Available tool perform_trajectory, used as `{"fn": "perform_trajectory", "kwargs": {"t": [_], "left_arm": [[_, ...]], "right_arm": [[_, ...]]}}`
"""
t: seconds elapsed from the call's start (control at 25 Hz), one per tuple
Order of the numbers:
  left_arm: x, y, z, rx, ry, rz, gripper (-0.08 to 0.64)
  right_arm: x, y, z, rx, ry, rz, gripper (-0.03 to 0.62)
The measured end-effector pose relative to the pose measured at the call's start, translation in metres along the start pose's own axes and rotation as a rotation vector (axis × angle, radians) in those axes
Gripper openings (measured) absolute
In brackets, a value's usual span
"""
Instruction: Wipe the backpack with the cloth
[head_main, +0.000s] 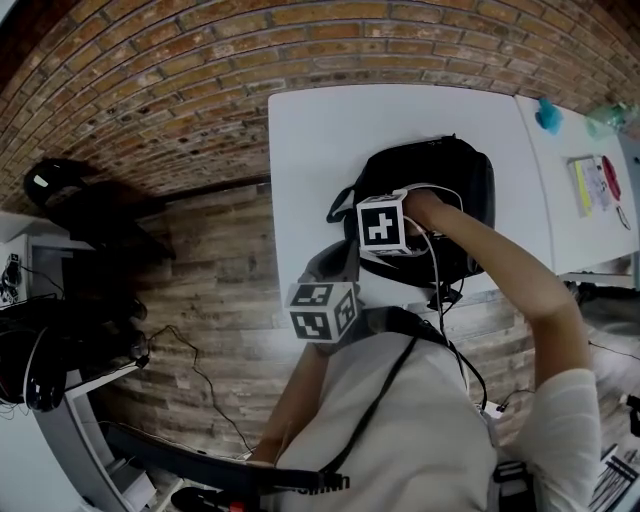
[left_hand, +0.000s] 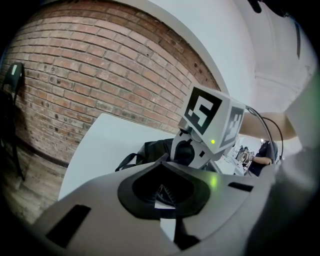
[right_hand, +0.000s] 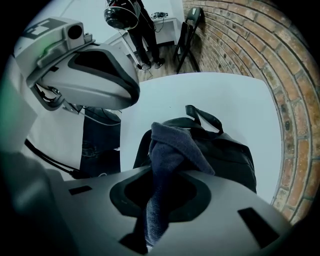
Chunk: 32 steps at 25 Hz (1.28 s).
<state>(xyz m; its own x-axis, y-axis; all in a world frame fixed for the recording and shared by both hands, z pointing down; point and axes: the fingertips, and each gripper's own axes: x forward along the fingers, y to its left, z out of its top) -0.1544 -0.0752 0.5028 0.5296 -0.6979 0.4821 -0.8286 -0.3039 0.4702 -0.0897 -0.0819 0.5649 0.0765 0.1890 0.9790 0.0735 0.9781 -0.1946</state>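
Cloth (right_hand: 172, 150) is hanging pinched in your right gripper (right_hand: 150, 235) over the backpack (right_hand: 230, 155) on the table (head_main: 310, 150), its handle end pointing away from the jaws, while your left gripper (left_hand: 167, 225), jaws pressed together on nothing, is hovering off the backpack's near side.

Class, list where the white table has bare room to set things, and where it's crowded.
Free: the table's far strip between backpack and brick wall, and its left strip. Crowded: over the backpack, where the right gripper holds the cloth.
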Motion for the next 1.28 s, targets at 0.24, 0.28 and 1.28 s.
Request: {"fn": "perform_trajectory", "kwargs": {"t": [0.24,0.28,1.28], "left_arm": [[-0.002,0.005,0.001,0.008,0.005,-0.011,0.003],[-0.002,0.006,0.001,0.010,0.008,-0.014,0.003],[-0.021,-0.066,0.032,0.127,-0.092,-0.093,0.003]], "right_arm": [[0.009,0.023,0.000,0.014,-0.001,0.059,0.067],[0.011,0.026,-0.001,0.017,0.001,0.060,0.067],[-0.133,0.064,-0.072,0.839,-1.182,-0.278,0.067]]}}
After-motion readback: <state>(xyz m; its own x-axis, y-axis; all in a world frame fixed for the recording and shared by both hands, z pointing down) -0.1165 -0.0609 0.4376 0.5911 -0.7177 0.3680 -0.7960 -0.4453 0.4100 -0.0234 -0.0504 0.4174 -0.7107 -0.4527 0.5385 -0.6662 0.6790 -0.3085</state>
